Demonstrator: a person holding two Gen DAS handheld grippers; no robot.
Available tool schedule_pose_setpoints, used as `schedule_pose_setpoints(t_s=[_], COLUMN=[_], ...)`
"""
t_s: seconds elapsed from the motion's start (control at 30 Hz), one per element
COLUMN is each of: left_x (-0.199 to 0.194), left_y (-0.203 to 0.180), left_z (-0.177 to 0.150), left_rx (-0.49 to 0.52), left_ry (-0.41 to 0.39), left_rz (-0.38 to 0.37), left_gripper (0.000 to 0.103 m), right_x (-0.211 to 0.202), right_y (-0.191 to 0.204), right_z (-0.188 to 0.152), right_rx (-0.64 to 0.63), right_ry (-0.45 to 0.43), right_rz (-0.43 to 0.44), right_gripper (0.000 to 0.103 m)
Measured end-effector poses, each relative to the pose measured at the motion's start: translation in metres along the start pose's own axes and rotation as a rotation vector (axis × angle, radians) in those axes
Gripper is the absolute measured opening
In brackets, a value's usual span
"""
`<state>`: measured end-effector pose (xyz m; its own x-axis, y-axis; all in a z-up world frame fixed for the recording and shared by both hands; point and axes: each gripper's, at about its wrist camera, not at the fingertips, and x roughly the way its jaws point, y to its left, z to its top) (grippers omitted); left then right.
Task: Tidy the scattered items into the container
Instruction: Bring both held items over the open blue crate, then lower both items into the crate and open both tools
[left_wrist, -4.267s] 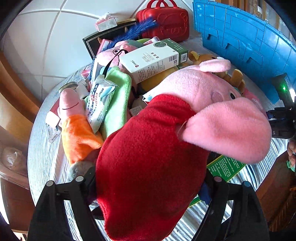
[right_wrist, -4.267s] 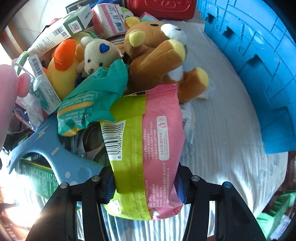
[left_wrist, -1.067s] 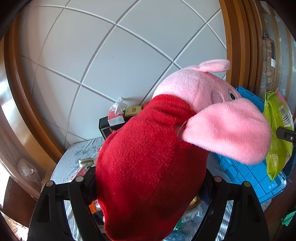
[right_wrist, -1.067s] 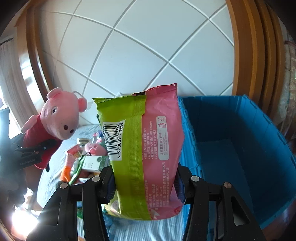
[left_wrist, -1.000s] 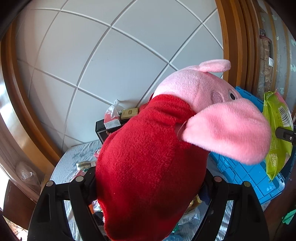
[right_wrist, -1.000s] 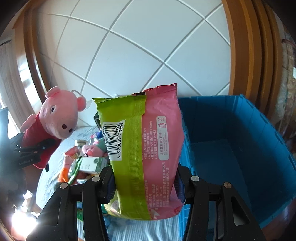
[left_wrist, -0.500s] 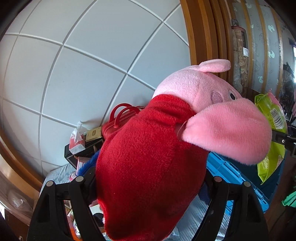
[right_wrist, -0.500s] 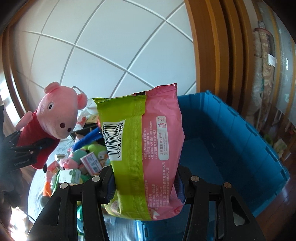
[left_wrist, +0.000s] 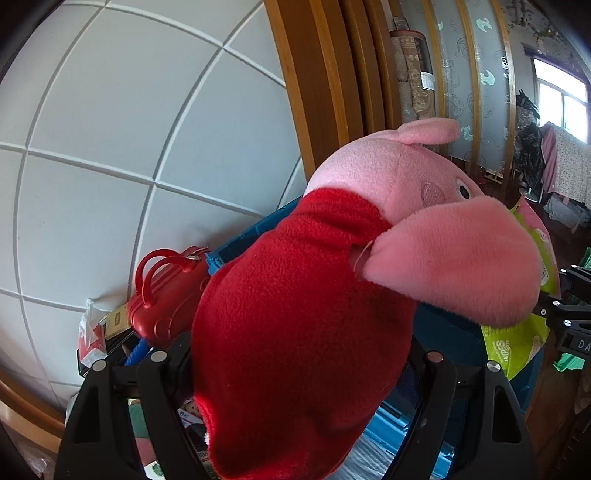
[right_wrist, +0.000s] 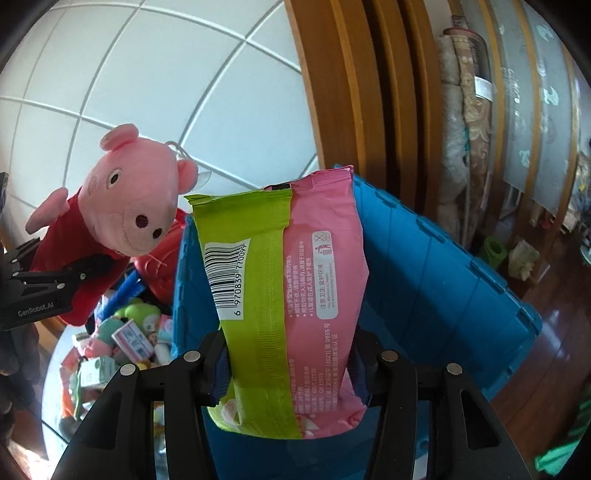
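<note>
Both grippers are up in the air and both are loaded. The left gripper (left_wrist: 295, 363) has its two black fingers clamped on the fleecy red body of the pig plush (left_wrist: 332, 295) — soft pile, rounded pink head, a floppy ear hanging toward the lens. In the right wrist view the same toy shows side-on, snout pointing down, hanging just beside the left wall of the blue container (right_wrist: 424, 266).

The right gripper (right_wrist: 291, 363) pinches a glossy wipes pack (right_wrist: 284, 288) between its fingers: a crinkly foil pillow, lime green on one half, pink on the other, with a barcode label and a crimped top seam. It stands upright in the grip, held over the open mouth of the container, a hard plastic crate with ribbed, panelled walls and a stepped rim.

Down to the left, on the round table (right_wrist: 55, 391), the clutter lies in a heap: small cardboard boxes (right_wrist: 131, 338), soft toys, packets. A shiny red moulded case (left_wrist: 166, 299) with twin loop handles sits against the container's outer wall. Behind everything, a white panelled wall (left_wrist: 110, 147) with grooved lines, and smooth brown wooden trim (right_wrist: 351, 110).
</note>
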<state>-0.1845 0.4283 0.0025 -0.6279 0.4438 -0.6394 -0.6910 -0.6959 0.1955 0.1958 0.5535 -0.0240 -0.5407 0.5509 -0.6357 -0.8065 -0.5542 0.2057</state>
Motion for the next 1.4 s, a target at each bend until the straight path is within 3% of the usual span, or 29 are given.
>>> schedule_pose_setpoints(t_s=[0.47, 0.53, 0.57, 0.63, 0.67, 0.7, 0.97, 1.4], left_x=[0.038, 0.040, 0.041, 0.043, 0.044, 0.045, 0.045, 0.031], left_y=[-0.050, -0.051, -0.051, -0.049, -0.047, -0.045, -0.034, -0.004], left_z=[0.040, 0.044, 0.046, 0.049, 0.050, 0.050, 0.042, 0.000], left_rx=[0.041, 0.024, 0.016, -0.006, -0.015, -0.021, -0.038, -0.083], left_ry=[0.011, 0.005, 0.005, 0.007, 0.013, 0.019, 0.034, 0.078], left_rz=[-0.063, -0.049, -0.035, -0.028, -0.033, -0.037, -0.067, -0.029], left_gripper=[0.082, 0.090, 0.094, 0.103, 0.103, 0.103, 0.103, 0.103], right_x=[0.012, 0.013, 0.014, 0.012, 0.008, 0.006, 0.013, 0.013], right_y=[-0.041, -0.044, -0.045, -0.046, -0.047, -0.047, -0.044, -0.021], right_z=[0.003, 0.004, 0.005, 0.008, 0.010, 0.011, 0.015, 0.009], right_rx=[0.049, 0.046, 0.042, 0.041, 0.045, 0.043, 0.047, 0.011], right_ry=[0.021, 0.019, 0.017, -0.006, -0.032, -0.043, -0.039, -0.031], right_rz=[-0.073, -0.076, -0.078, -0.087, -0.084, -0.084, -0.063, -0.026], right_gripper=[0.050, 0.052, 0.056, 0.091, 0.101, 0.102, 0.102, 0.103])
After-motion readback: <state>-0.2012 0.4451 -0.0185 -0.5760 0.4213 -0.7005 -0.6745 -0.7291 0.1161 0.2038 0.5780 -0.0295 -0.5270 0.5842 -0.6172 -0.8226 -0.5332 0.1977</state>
